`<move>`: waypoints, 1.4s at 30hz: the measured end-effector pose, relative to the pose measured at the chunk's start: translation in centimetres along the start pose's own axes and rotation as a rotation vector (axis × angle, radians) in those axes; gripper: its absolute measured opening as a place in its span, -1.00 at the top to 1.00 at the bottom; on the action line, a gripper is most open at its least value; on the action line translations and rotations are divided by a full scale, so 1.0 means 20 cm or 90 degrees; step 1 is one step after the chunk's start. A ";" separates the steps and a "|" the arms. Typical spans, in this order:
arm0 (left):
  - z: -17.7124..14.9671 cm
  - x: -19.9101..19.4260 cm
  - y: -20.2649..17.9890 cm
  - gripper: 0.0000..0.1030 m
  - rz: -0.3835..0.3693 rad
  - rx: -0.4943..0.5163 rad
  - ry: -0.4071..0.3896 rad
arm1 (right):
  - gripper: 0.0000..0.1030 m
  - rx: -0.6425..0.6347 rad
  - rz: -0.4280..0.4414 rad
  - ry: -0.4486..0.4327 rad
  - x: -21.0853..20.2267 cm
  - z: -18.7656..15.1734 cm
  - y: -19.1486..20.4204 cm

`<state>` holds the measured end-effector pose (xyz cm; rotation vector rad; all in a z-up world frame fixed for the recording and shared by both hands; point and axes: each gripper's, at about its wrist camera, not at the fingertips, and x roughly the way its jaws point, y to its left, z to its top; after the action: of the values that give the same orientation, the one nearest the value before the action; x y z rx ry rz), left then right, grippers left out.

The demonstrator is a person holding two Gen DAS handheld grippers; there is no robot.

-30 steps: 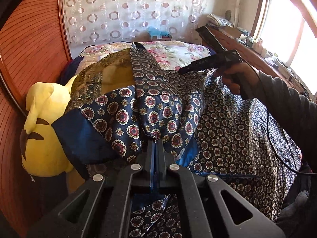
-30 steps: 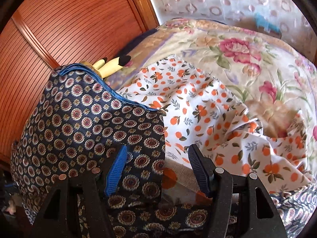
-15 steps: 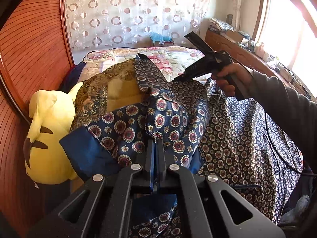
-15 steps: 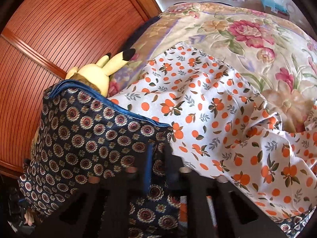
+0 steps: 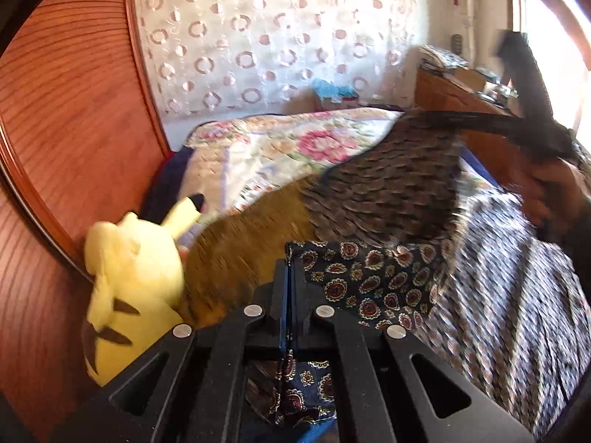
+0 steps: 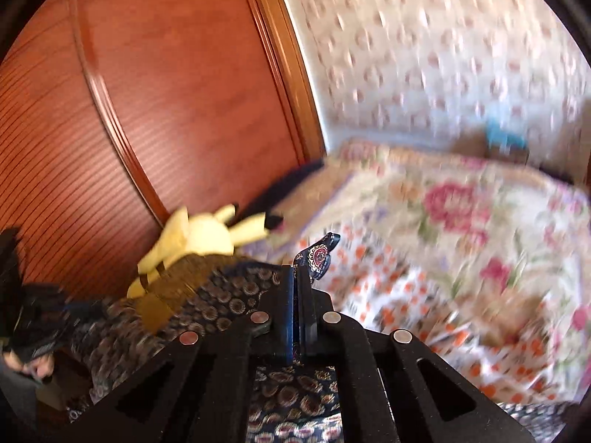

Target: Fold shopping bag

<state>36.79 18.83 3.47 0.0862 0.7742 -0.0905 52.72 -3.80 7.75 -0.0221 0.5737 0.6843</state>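
The shopping bag (image 5: 373,280) is dark blue cloth with red and gold medallions and a mustard lining (image 5: 251,236). It is lifted and stretched above the bed. My left gripper (image 5: 290,269) is shut on one edge of it. In the right wrist view my right gripper (image 6: 295,277) is shut on another edge, and a corner of the bag (image 6: 319,254) sticks up past its fingers. In the left wrist view the right gripper (image 5: 417,116) is at upper right, held by a hand (image 5: 546,192). Both views are motion-blurred.
A yellow plush toy (image 5: 136,288) leans on the wooden wardrobe (image 5: 66,118) at left. The bed has a floral quilt (image 5: 295,144) and an orange-dotted white cloth (image 6: 399,295). A curtain (image 5: 266,37) hangs behind; a cluttered wooden sill (image 5: 454,88) runs along the right.
My right gripper went from open to shut on the bag's edge. Both grippers then rose and spread the bag, and the views tilted up toward the wardrobe and curtain.
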 end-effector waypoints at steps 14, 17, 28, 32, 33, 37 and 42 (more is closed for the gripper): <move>0.03 0.28 0.03 0.96 0.040 0.015 0.060 | 0.98 -0.083 0.060 0.055 -0.33 -0.71 0.20; 0.01 0.27 0.03 0.96 0.035 0.012 0.061 | 0.98 -0.105 0.052 0.129 -0.26 -0.89 0.24; 0.03 0.26 0.02 0.96 0.046 0.009 0.042 | 0.58 -0.063 0.054 0.144 -0.27 -0.89 0.16; 0.02 0.27 0.01 0.96 0.046 0.009 0.044 | 0.18 -0.056 0.036 0.107 -0.31 -0.80 0.13; 0.02 0.26 0.02 0.96 0.045 0.008 0.044 | 0.15 -0.056 0.028 0.098 -0.32 -0.77 0.13; 0.01 0.25 0.02 0.96 0.044 0.007 0.044 | 0.11 -0.051 0.018 0.093 -0.17 -0.68 0.12; -0.01 0.26 0.01 0.96 0.045 0.012 0.053 | 0.11 -0.068 -0.032 0.176 0.23 -0.63 0.09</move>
<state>40.35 18.84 -0.21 0.1358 0.8522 -0.0271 48.40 -2.28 -4.98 -0.2329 0.7982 0.6666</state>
